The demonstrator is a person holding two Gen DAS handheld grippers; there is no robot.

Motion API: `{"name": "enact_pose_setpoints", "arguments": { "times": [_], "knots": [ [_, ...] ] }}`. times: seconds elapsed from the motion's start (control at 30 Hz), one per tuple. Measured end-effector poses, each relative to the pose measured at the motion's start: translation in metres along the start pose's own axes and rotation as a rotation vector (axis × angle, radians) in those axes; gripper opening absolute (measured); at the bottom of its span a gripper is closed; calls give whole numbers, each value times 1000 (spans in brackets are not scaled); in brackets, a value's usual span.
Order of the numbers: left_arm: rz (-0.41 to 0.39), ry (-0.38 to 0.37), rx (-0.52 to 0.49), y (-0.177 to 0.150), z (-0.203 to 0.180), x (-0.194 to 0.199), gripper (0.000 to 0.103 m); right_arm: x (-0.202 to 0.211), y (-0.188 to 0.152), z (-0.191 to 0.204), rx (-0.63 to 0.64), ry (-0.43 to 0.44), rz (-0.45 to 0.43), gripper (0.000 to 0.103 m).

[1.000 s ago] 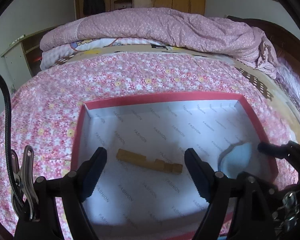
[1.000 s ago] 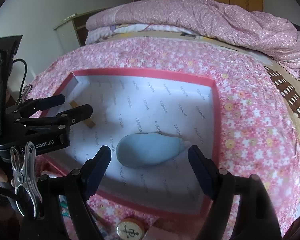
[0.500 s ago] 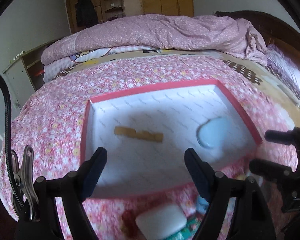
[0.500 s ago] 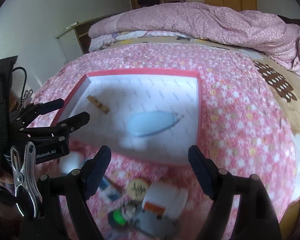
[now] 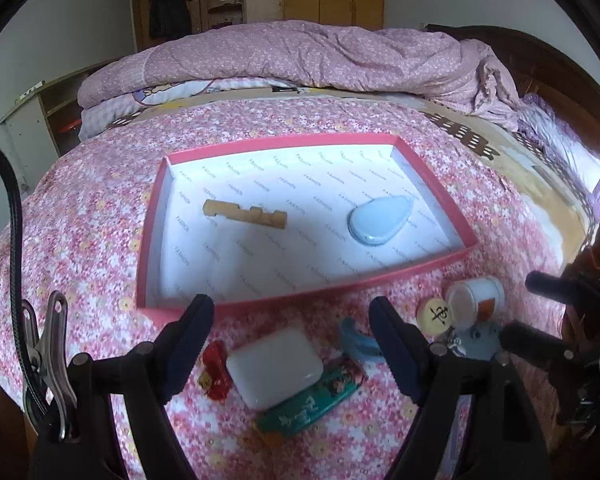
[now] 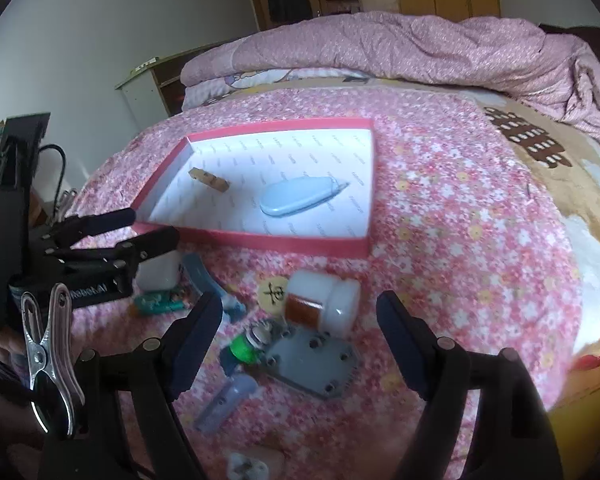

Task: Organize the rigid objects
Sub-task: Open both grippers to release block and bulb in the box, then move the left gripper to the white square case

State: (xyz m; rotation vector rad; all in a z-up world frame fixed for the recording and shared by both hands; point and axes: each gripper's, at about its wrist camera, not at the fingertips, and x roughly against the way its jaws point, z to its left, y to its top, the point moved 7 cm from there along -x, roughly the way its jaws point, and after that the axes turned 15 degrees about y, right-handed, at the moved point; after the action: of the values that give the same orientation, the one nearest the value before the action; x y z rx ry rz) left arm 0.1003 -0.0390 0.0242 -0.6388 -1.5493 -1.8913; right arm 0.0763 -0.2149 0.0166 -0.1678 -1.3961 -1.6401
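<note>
Clutter waits on the pink flowered bedspread (image 5: 92, 216), just outside the shallow red-rimmed cardboard box (image 5: 304, 294). Nearest the left tongs (image 5: 291, 346) lies a white rounded plastic case (image 5: 274, 366): likely light, stiff and slick, best taken across its short sides. Before the right tongs (image 6: 300, 344) lies a grey metal plate with screws (image 6: 316, 364), probably heavier and flat. Both tongs stand wide apart, released, touching nothing. Inside the box lie a tan wooden stick (image 5: 244, 214) and a pale blue teardrop-shaped case (image 5: 378, 220).

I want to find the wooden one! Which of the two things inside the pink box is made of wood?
The long notched wooden block by the pink box's left wall is the wooden one. The other thing, a smooth light-blue teardrop-shaped case, lies further right.
</note>
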Motion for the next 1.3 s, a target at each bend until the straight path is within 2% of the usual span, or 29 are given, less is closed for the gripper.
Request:
{"name": "enact_pose_setpoints", "arguments": {
  "times": [0.4,0.63,0.93,1.13,1.3],
  "knots": [
    [43,35,42,-25,10,-1,83,-4,-20,-13,-34,4,-18,81],
    [56,36,53,-29,10,-7,83,-6,-22,-15,-42,10,-25,81],
    [95,80,101,-40,16,-23,83,-11,-27,-21,-67,8,-21,81],
    [129,51,161,-45,19,-38,83,-18,-29,-20,-73,10,-12,81],
    [99,73,151,-44,17,-38,83,-22,-32,-21,-90,13,-3,81]
  ]
}}
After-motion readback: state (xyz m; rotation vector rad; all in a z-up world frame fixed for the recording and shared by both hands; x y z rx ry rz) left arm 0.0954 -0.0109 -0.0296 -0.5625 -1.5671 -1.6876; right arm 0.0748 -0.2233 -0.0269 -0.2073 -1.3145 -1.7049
